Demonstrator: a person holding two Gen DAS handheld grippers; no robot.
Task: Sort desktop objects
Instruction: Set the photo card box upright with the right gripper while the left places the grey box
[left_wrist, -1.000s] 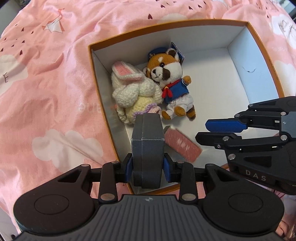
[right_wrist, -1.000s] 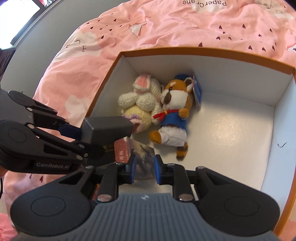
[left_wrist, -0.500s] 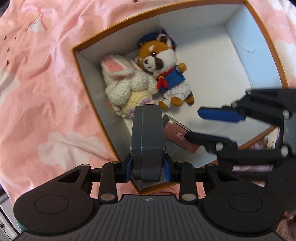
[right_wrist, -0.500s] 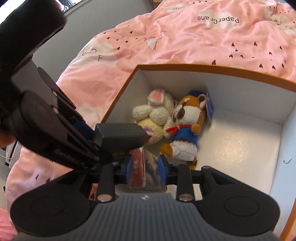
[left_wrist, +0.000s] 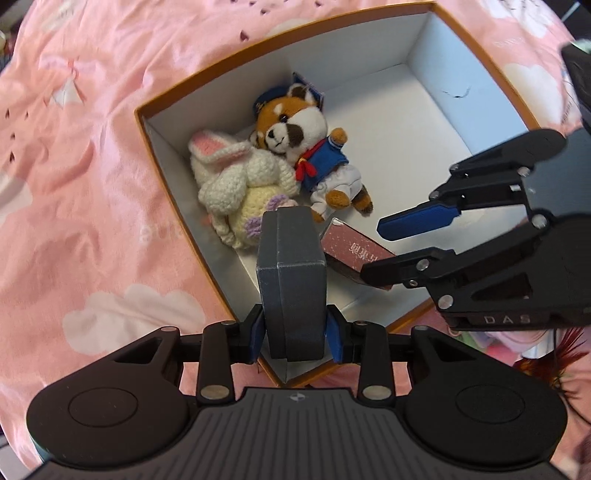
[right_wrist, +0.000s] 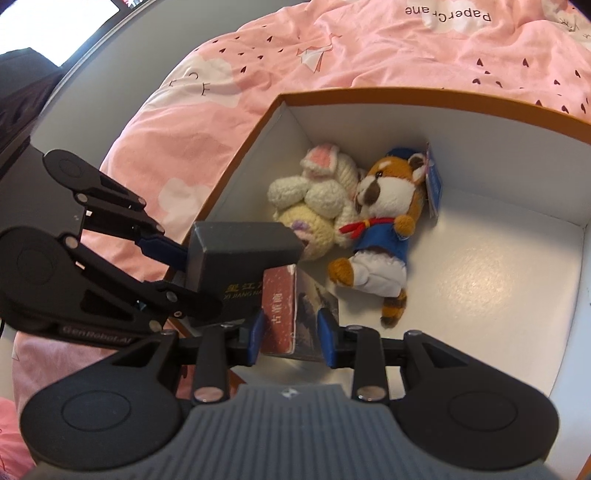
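Observation:
An orange-rimmed white box (left_wrist: 373, 158) (right_wrist: 491, 288) lies on a pink bed. In it lie a crocheted rabbit (left_wrist: 236, 188) (right_wrist: 314, 195) and a red panda plush (left_wrist: 310, 155) (right_wrist: 384, 225). My left gripper (left_wrist: 293, 330) (right_wrist: 177, 266) is shut on a dark grey box (left_wrist: 291, 280) (right_wrist: 240, 258), held over the box's near left corner. My right gripper (right_wrist: 291, 332) (left_wrist: 399, 247) has opened around a dark red card box (right_wrist: 284, 314) (left_wrist: 351, 253), which rests in the box between the spread fingers.
The pink bedspread (left_wrist: 92, 166) (right_wrist: 332, 51) surrounds the box. The right part of the box floor (right_wrist: 498, 295) holds nothing. Colourful items (left_wrist: 517, 343) lie outside the box's near right edge.
My right gripper's fingers have spread apart from the dark red card box and drawn back a little. My left gripper has shifted slightly with the grey box still held.

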